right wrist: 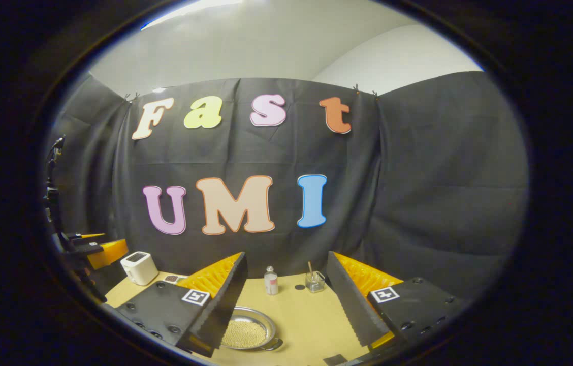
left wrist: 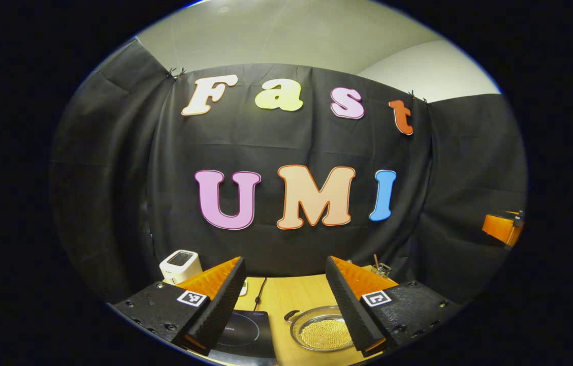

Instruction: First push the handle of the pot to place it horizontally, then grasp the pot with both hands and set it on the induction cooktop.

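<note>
2 grippers hang above a wooden table (left wrist: 286,295), both with jaws spread wide and nothing between them. Largest of the task's things is the black induction cooktop (left wrist: 248,333), lying flat on the table below the left gripper (left wrist: 285,300), just inside its left finger in the left gripper view. Beside it, touching or nearly so, I cannot tell which, sits the pot (left wrist: 321,333): a shallow, round metal pan with a thin rim, its bottom covered with small pale yellow beads (left wrist: 324,334). In the left gripper view it lies low and partly behind the right finger; in the right gripper view the pot (right wrist: 247,331) lies below the right gripper (right wrist: 286,300), tucked against the inner edge of its left finger.

Judging by its look, the pot is stiff, fairly light and slick, and the loose beads will roll and spill if it tips, so it should be carried level. 1 small loop handle (left wrist: 292,315) shows at its rim on the cooktop side in the left gripper view; another handle (right wrist: 272,344) shows at the near rim in the right gripper view. These 2 handles, or the rim at opposite sides, look like the sensible places to pinch.

Smaller things stand at the back of the table: a white appliance (right wrist: 139,267), a small bottle (right wrist: 271,281) and a glass jar (right wrist: 315,281).
</note>
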The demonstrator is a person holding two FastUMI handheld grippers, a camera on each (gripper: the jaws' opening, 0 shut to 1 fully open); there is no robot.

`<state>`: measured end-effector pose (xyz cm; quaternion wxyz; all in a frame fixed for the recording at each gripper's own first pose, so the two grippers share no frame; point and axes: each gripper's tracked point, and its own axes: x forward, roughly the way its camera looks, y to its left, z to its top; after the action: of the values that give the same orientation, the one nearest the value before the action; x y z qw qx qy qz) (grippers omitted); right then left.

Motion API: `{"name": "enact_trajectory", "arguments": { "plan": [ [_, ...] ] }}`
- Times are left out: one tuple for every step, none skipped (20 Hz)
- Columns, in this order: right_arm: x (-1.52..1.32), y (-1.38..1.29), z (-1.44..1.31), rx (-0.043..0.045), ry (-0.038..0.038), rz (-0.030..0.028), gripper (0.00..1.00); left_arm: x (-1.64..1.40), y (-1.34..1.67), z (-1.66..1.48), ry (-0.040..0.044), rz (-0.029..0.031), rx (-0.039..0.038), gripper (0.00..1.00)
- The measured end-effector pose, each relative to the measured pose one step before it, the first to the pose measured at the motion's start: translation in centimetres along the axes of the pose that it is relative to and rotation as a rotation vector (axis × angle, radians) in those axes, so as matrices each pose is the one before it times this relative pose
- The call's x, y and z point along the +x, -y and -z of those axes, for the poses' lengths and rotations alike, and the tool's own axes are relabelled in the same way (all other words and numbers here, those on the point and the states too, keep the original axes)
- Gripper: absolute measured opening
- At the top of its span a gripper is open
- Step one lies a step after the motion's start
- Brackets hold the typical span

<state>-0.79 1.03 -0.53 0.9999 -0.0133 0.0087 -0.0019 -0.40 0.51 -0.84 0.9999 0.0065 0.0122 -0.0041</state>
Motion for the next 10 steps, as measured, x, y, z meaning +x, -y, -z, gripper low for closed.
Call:
{"name": "enact_trajectory", "arguments": {
  "plan": [
    [-0.137, -0.121, 0.130, 0.00402, -0.00431, -0.00118, 0.93, -0.131, -0.035, 0.054, 0.00127, 0.00146, 0.00536, 0.95],
    [-0.032, -0.099, 0.229, 0.00423, -0.00602, 0.00182, 0.93, -0.159, -0.008, 0.030, 0.00123, 0.00278, 0.00182, 0.95],
    [-0.130, -0.077, 0.174, 0.00253, -0.00425, 0.00058, 0.93, -0.062, 0.000, 0.123, -0.00245, 0.00519, -0.00314, 0.95],
    [-0.055, -0.132, 0.176, 0.00083, -0.00331, 0.00154, 0.93, -0.090, 0.134, 0.214, -0.00566, 0.00747, -0.00553, 0.92],
    [-0.080, -0.024, 0.233, -0.00033, -0.00554, 0.00221, 0.93, -0.117, 0.065, 0.293, -0.00596, 0.00650, -0.00565, 0.92],
    [-0.149, -0.129, 0.287, -0.00020, -0.00663, 0.00181, 0.93, -0.093, 0.073, 0.196, -0.00671, 0.00691, -0.00277, 0.92],
    [-0.149, -0.106, 0.108, 0.00088, -0.00481, 0.00206, 0.93, -0.057, -0.064, 0.206, -0.00490, 0.00448, 0.00071, 0.95],
    [-0.155, -0.114, 0.098, 0.00194, -0.00388, 0.00186, 0.93, -0.159, -0.089, 0.166, -0.00707, 0.00313, 0.00423, 0.95],
    [-0.077, -0.225, 0.036, 0.00157, -0.00403, 0.00130, 0.93, -0.079, -0.107, 0.191, -0.00246, 0.00333, 0.00508, 0.95],
    [-0.086, -0.188, 0.176, 0.00093, -0.00335, 0.00130, 0.93, -0.190, -0.157, -0.022, -0.00061, 0.00278, 0.00462, 0.92]
  ]
}}
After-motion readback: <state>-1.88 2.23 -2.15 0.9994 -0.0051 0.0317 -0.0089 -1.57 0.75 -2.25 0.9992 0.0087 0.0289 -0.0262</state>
